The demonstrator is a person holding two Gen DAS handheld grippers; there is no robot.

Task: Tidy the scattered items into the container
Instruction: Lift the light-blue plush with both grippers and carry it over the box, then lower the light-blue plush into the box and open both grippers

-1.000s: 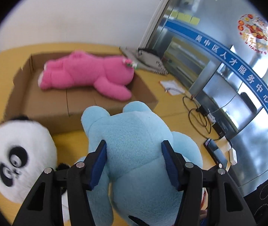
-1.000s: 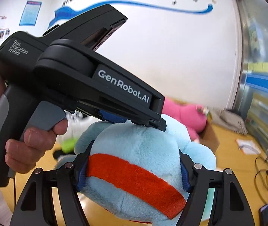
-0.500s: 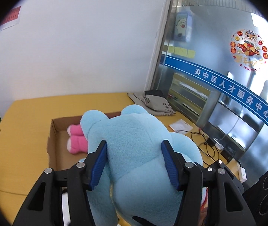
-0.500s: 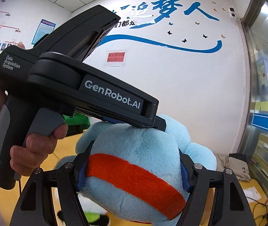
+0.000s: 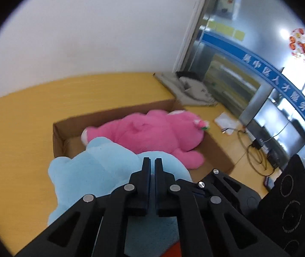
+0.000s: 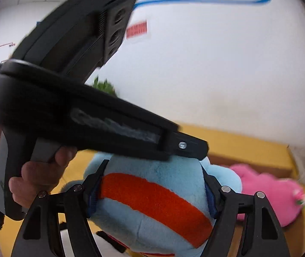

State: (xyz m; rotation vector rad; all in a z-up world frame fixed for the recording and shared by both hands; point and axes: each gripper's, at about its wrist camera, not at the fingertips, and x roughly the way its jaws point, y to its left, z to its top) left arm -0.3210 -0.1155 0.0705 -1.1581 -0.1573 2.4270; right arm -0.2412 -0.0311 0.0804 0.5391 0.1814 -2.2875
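A light blue plush toy (image 5: 101, 171) with a red stripe (image 6: 152, 214) is held above the near edge of an open cardboard box (image 5: 113, 111). My right gripper (image 6: 154, 165) is shut on it, with the pads pressing into both of its sides. My left gripper (image 5: 150, 160) is shut, its fingers together over the top of the blue toy with nothing visible between them. In the right wrist view the left gripper (image 6: 195, 150) lies across the toy's top. A pink plush toy (image 5: 152, 132) lies inside the box, also seen as the pink plush toy (image 6: 270, 188).
The box sits on a yellow wooden table (image 5: 24, 128). A folded grey cloth (image 5: 191, 90), a paper (image 5: 225, 121) and cables (image 5: 253, 150) lie at the far right by a glass wall. A person's hand (image 6: 34, 182) grips the left gripper's handle.
My left gripper's jaws have closed from around the blue toy to fully together. Both grippers and the toy have moved over toward the box, and the pink toy is in view again.
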